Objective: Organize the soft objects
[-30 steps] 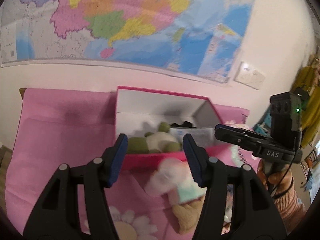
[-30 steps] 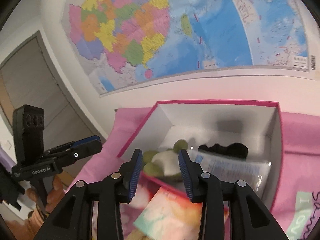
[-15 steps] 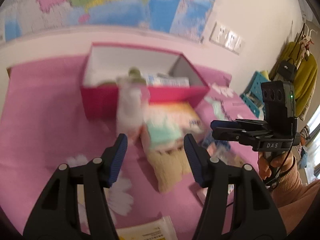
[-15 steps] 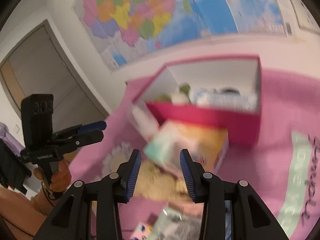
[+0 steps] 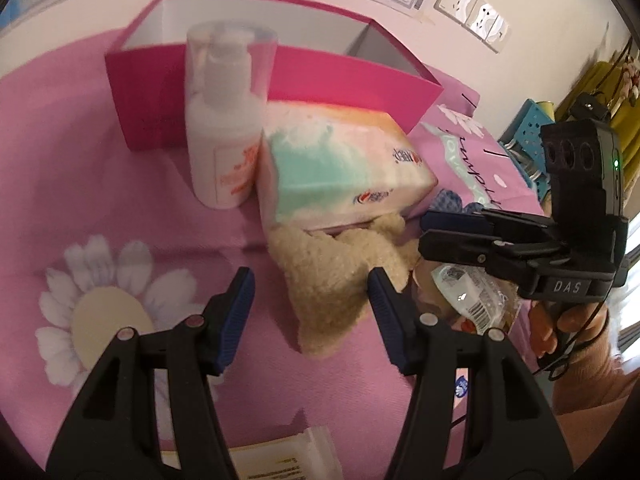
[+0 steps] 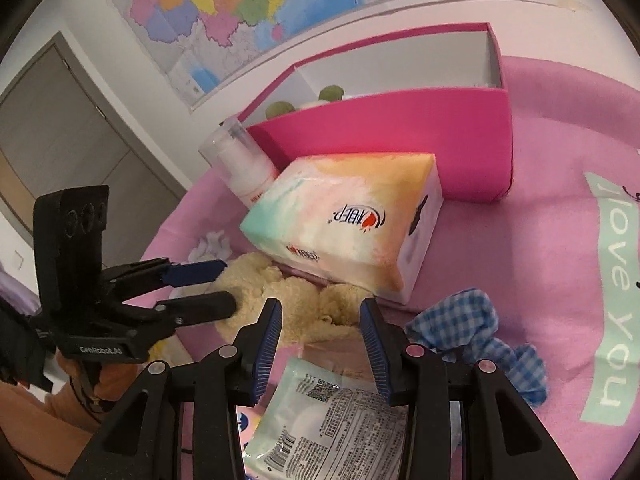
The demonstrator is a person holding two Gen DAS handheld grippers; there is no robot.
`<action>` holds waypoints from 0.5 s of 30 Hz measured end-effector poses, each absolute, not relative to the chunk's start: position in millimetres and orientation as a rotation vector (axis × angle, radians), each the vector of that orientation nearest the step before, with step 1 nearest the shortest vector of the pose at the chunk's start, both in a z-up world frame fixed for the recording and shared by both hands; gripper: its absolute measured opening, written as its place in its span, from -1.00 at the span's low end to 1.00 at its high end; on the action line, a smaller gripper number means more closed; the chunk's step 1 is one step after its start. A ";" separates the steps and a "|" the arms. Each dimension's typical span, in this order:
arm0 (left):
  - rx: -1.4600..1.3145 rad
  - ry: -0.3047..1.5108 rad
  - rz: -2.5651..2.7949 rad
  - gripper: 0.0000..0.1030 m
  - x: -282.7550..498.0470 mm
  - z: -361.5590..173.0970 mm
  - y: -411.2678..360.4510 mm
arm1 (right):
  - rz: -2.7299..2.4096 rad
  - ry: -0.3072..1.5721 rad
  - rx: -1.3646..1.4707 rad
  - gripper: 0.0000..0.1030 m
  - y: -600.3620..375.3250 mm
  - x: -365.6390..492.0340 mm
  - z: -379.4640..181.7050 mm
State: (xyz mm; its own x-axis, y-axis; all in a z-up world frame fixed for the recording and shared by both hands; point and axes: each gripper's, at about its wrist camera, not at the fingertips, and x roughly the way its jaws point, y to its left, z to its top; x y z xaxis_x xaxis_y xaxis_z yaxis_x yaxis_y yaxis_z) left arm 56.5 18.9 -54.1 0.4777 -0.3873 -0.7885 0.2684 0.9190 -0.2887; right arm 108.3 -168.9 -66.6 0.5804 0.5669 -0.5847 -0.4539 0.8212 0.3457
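Observation:
A beige plush toy [image 5: 328, 276] [image 6: 280, 292] lies on the pink cloth, partly under a pastel tissue pack [image 5: 340, 168] [image 6: 344, 224]. My left gripper [image 5: 312, 312] [image 6: 224, 286] hovers open just short of the plush, nothing between its pads. My right gripper [image 6: 320, 332] [image 5: 426, 232] is open too, over the plush's other side and a clear printed packet [image 6: 332, 412] [image 5: 464, 292]. A blue checked cloth [image 6: 472, 328] lies crumpled right of it. Behind stands the open pink box [image 5: 280, 76] [image 6: 400, 136] with a green plush [image 6: 332, 92] inside.
A white pump bottle [image 5: 224, 120] [image 6: 244, 168] stands upright against the box's front wall, beside the tissue pack. A flat paper pack [image 5: 280, 460] lies at the near edge. The wall with a map [image 6: 240, 4] is behind the box. A person's hand [image 5: 560, 320] holds the right gripper.
Both grippers have come down and tilted downward, from facing the box and the wall map to hovering over the plush and the packs in front of the box. Their jaws stay apart.

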 end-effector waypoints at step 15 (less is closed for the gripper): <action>-0.182 1.026 -0.420 -0.24 48.5 -59.5 40.3 | 0.613 0.783 0.156 0.07 -161.3 113.6 -74.1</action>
